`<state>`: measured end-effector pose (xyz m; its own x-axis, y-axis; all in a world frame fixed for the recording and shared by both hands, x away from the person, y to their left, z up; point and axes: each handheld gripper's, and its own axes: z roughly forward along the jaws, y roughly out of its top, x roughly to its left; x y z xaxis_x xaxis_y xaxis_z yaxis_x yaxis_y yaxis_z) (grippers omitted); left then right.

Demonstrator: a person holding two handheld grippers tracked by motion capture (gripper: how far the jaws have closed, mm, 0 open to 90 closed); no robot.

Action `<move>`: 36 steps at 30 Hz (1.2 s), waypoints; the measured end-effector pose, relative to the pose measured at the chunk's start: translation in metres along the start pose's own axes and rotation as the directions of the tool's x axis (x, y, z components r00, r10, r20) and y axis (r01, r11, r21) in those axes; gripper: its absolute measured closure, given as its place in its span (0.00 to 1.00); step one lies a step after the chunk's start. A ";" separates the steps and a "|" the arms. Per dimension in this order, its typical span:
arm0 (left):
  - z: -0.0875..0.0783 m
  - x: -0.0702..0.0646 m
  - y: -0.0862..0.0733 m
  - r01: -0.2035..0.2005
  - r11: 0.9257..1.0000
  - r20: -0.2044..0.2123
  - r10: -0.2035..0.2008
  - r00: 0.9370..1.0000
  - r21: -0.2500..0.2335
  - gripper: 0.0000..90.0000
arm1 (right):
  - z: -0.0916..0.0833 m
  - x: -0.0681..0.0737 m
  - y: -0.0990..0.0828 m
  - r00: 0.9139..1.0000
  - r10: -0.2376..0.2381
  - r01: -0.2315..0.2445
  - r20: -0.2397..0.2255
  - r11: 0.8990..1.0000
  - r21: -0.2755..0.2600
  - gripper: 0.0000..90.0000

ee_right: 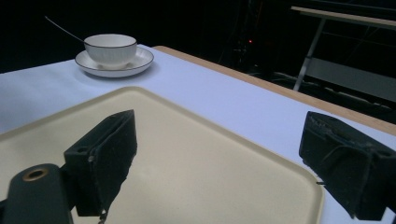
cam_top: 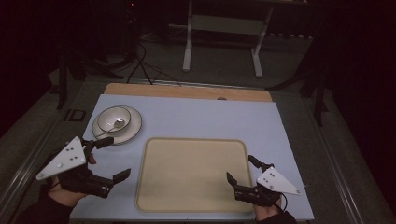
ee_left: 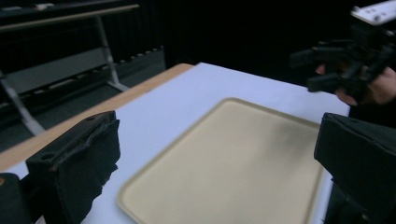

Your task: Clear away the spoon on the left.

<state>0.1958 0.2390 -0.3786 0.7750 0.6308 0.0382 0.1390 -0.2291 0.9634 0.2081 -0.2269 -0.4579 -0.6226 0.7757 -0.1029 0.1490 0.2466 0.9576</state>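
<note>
A white bowl [cam_top: 114, 118] stands on a white saucer [cam_top: 132, 129] at the table's back left, and a spoon [cam_top: 117, 124] rests in the bowl. A bare beige tray [cam_top: 191, 172] lies in the middle near the front edge. My left gripper [cam_top: 113, 158] hovers left of the tray, open and holding nothing. At the tray's front right corner my right gripper [cam_top: 243, 170] is open too. In the right gripper view the bowl [ee_right: 110, 46], saucer [ee_right: 140, 63] and spoon handle [ee_right: 63, 28] sit beyond the tray [ee_right: 196, 158].
The table [cam_top: 210, 116] has a pale blue top with a wooden strip [cam_top: 187, 91] along its far edge. Behind it on the dark floor are a white stand [cam_top: 224, 28] and loose cables [cam_top: 140, 65].
</note>
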 end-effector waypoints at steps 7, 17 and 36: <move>0.000 0.019 0.010 0.015 1.000 -0.067 -0.016 0.998 -0.005 0.02 | 0.000 0.000 0.000 1.000 0.006 -0.006 -0.011 1.000 -0.004 0.13; 0.006 0.058 0.005 0.103 0.994 -0.219 -0.096 0.971 0.025 0.06 | 0.002 0.001 0.000 1.000 0.000 0.000 -0.015 1.000 0.004 0.13; 0.008 0.110 -0.065 0.464 0.885 -0.492 -0.389 0.779 0.035 0.22 | 0.005 0.003 -0.001 1.000 -0.008 0.008 -0.023 1.000 0.015 0.13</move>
<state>0.2766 0.3172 -0.4395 0.2469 0.9451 -0.2142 0.5042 0.0635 0.8612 0.2100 -0.2221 -0.4604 -0.6416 0.7599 -0.1043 0.1555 0.2620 0.9525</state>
